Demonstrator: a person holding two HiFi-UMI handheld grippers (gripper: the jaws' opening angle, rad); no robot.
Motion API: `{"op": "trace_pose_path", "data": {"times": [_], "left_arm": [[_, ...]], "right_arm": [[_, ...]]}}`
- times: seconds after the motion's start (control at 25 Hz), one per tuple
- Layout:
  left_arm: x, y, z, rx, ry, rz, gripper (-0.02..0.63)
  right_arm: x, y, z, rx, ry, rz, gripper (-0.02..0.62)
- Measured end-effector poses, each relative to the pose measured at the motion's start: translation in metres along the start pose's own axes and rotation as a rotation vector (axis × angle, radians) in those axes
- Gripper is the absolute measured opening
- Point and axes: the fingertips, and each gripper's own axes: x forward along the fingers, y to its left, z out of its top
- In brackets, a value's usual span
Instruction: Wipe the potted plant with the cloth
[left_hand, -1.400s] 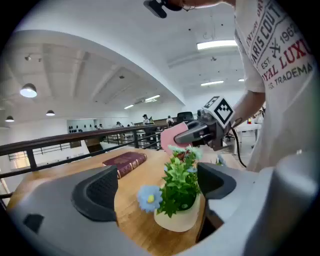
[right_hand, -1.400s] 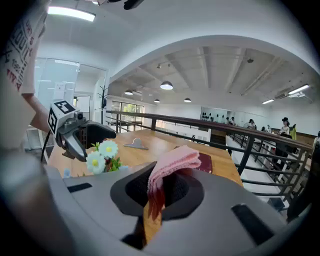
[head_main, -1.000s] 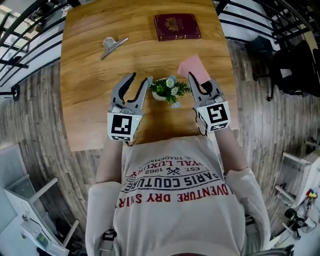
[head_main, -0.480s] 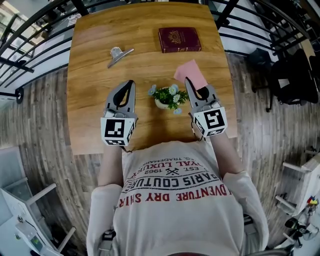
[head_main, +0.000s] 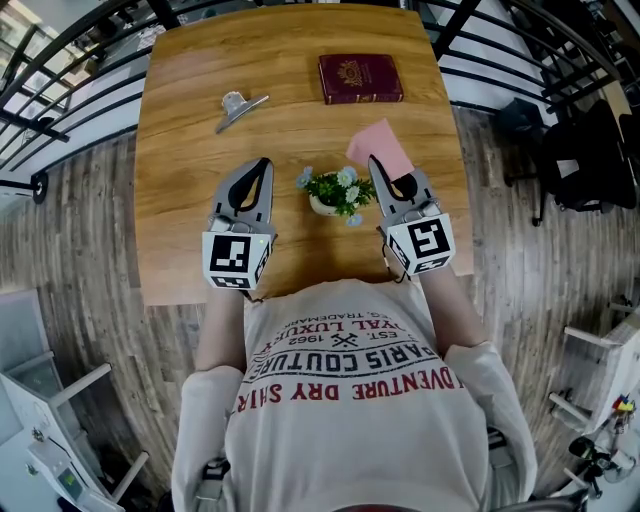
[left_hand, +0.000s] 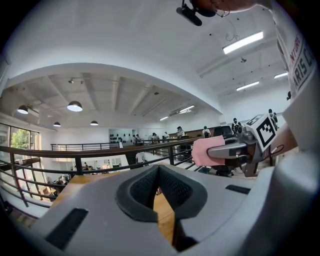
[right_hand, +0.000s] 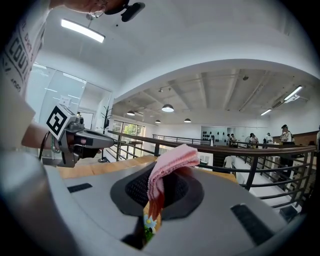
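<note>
A small potted plant (head_main: 338, 192) with white and blue flowers in a white pot stands on the wooden table (head_main: 190, 160). To its left, apart from it, my left gripper (head_main: 263, 163) is shut with nothing between its jaws (left_hand: 158, 171). My right gripper (head_main: 375, 161) is to the plant's right, shut on a pink cloth (head_main: 381, 146) that sticks out past its tips. The right gripper view shows the cloth (right_hand: 168, 166) folded between the pads, with a flower (right_hand: 148, 223) just below. Each gripper appears in the other's view: the right one (left_hand: 235, 149) and the left one (right_hand: 86, 140).
A dark red book (head_main: 360, 78) lies at the table's far side. A metal clip (head_main: 240, 105) lies at the far left. Black railings (head_main: 60, 60) run behind the table, and a dark chair (head_main: 585, 130) stands at the right. The table's near edge is by the person's chest.
The left gripper's jaws, open beside the plant a second ago, have shut with nothing in them. Both grippers have lifted a little. The right gripper still holds the cloth.
</note>
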Motion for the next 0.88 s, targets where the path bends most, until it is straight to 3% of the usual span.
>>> {"op": "trace_pose_path", "data": {"times": [0.56,0.88], "left_arm": [[-0.0015,-0.0035,0.0000,0.016,0.015,-0.011,0.017],[0.0005,-0.0057,0.0021,0.021,0.016,-0.012,0.017]], "right_arm": [[-0.0053,-0.0083,0.0035,0.051,-0.008,-0.059,0.035],[-0.0052,-0.0080,0.0018,0.023,0.003,-0.052,0.035]]}}
